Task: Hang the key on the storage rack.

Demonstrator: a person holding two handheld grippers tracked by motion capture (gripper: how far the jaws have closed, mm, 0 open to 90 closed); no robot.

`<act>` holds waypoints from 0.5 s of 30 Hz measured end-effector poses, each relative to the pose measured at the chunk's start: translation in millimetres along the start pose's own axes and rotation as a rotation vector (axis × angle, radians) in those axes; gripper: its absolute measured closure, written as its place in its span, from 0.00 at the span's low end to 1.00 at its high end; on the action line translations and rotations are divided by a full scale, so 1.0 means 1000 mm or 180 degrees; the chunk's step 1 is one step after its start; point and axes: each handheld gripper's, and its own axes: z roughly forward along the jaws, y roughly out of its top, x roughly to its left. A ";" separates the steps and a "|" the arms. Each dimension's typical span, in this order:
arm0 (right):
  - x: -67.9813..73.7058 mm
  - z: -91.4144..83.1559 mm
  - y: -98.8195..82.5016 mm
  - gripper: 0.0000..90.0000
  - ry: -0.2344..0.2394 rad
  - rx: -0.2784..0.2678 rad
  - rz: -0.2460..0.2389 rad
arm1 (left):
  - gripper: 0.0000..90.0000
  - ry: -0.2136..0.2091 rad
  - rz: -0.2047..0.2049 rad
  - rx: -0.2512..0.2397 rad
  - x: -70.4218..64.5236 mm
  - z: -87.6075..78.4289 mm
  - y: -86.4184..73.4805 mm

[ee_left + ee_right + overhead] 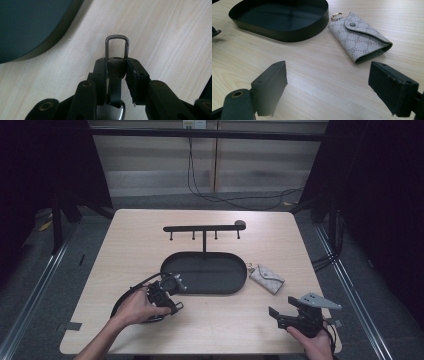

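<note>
Metal clasp [117, 48] pinched between left gripper [117, 65] jaws

The left gripper [117, 65] pinches a metal clasp [116, 46]. Its loop juts past the jaws above the table [162, 32]. The dark tray [30, 25] fills the upper left corner.

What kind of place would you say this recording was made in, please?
Probably a lab recording station rather than a home: a bare wooden table ringed by black curtains, cables trailing over grey carpet behind it, and staged props, namely a hook stand and an oval tray.
</note>
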 end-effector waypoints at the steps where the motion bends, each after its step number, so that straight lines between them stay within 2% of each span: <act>1: 0.000 0.000 0.000 0.17 -0.0002 0.0002 0.0007 | 0.78 0.0098 -0.0068 -0.0032 0.000 -0.001 -0.001; 2: 0.000 0.000 0.000 0.17 -0.0006 0.0004 0.0007 | 0.79 0.0085 -0.0100 -0.0024 0.001 -0.001 -0.002; 4: 0.000 0.000 0.000 0.17 -0.0010 0.0004 0.0009 | 0.79 0.0069 -0.0071 -0.0012 0.002 -0.001 -0.003; 6: 0.000 0.000 0.000 0.17 -0.0013 0.0002 0.0013 | 0.78 0.0056 -0.0153 -0.0107 0.004 -0.005 -0.006; 10: 0.000 0.000 0.000 0.17 -0.0013 0.0002 0.0018 | 0.79 0.0064 -0.0191 -0.0172 0.007 -0.012 -0.009; 11: 0.000 0.000 0.000 0.17 -0.0014 0.0002 0.0019 | 0.79 0.0025 -0.0210 -0.0192 0.008 -0.015 -0.010; 15: 0.000 0.000 0.000 0.17 -0.0015 0.0002 0.0023 | 0.79 0.0005 -0.0257 -0.0274 0.010 -0.024 -0.013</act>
